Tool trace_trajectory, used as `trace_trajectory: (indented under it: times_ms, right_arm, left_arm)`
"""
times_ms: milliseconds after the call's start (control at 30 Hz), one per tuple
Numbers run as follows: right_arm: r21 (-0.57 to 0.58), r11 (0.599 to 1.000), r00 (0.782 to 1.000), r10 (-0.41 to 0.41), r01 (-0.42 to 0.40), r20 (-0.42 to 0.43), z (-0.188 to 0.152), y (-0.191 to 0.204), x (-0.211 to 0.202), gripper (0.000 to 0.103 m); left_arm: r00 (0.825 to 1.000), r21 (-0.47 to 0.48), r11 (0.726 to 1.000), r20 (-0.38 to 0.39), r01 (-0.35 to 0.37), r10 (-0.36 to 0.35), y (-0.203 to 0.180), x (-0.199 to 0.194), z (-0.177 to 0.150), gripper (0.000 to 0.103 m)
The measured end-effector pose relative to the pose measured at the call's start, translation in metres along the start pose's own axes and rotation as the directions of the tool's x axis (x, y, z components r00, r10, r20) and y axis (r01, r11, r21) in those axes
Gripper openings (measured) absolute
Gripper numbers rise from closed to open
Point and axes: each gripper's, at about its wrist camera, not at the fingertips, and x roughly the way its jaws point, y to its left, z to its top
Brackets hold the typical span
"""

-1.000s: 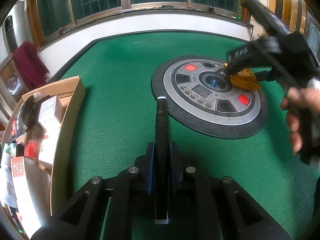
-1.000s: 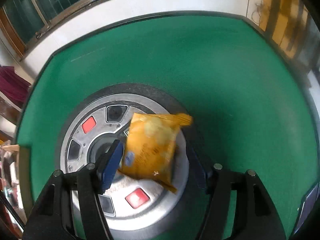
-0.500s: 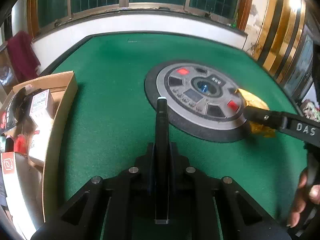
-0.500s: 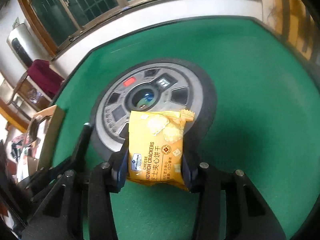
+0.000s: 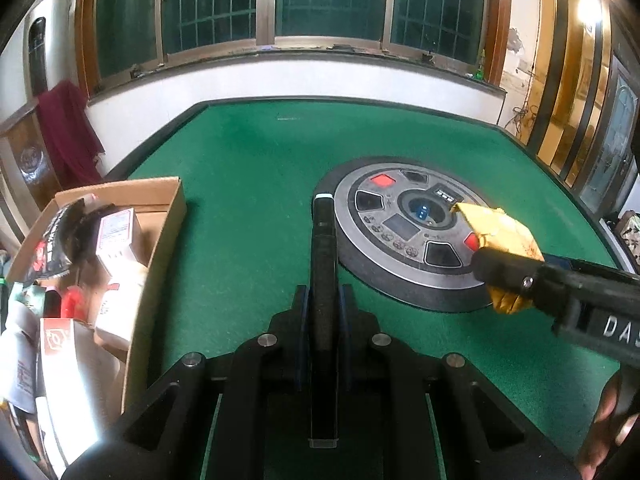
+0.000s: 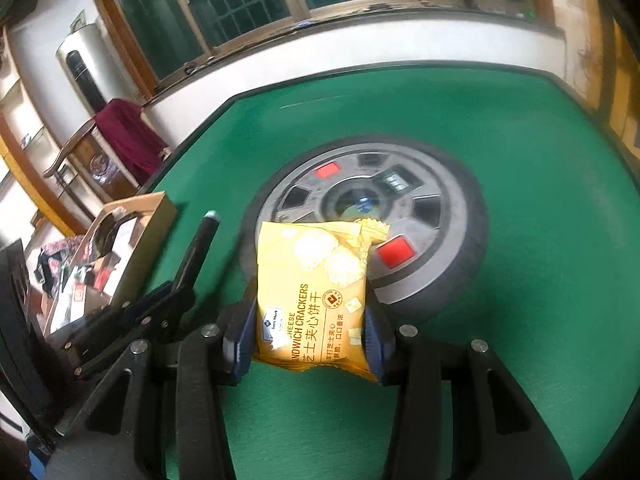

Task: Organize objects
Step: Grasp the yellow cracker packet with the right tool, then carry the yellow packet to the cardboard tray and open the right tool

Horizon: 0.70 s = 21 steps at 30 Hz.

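My right gripper (image 6: 310,336) is shut on a yellow packet of cheese sandwich crackers (image 6: 316,292) and holds it above the green table, by the near edge of the round grey control panel (image 6: 432,216). The packet (image 5: 500,236) and right gripper also show at the right of the left wrist view. My left gripper (image 5: 324,308) is shut on a slim black stick-like object (image 5: 323,248) that points forward over the felt. A cardboard box (image 5: 160,240) full of packaged goods stands at the left.
The green felt table (image 5: 248,160) has a black raised rim. The round panel (image 5: 400,232) sits in the table's middle with red and black buttons. A maroon cloth (image 5: 68,128) hangs on a wooden cabinet beyond the left edge. Windows line the far wall.
My right gripper closed on the cracker packet, lifted it off the round panel and carried it toward the near edge and leftward. The left gripper still holds the black object.
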Motion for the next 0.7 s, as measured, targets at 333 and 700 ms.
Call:
trace_trajectory:
  times_ms: [333, 700]
  right_arm:
    - [-0.027, 0.999, 1.000, -0.027, 0.027, 0.013, 0.001, 0.007, 0.005, 0.043]
    - [-0.033, 0.998, 0.999, 0.054, -0.054, -0.005, -0.007, 0.033, 0.002, 0.043]
  left_arm:
    - [0.999, -0.019, 1.000, 0.041, -0.024, 0.025, 0.002, -0.030, 0.000, 0.012]
    - [0.992, -0.092, 0.995, 0.113, -0.050, 0.061, 0.046, -0.082, 0.000, 0.012]
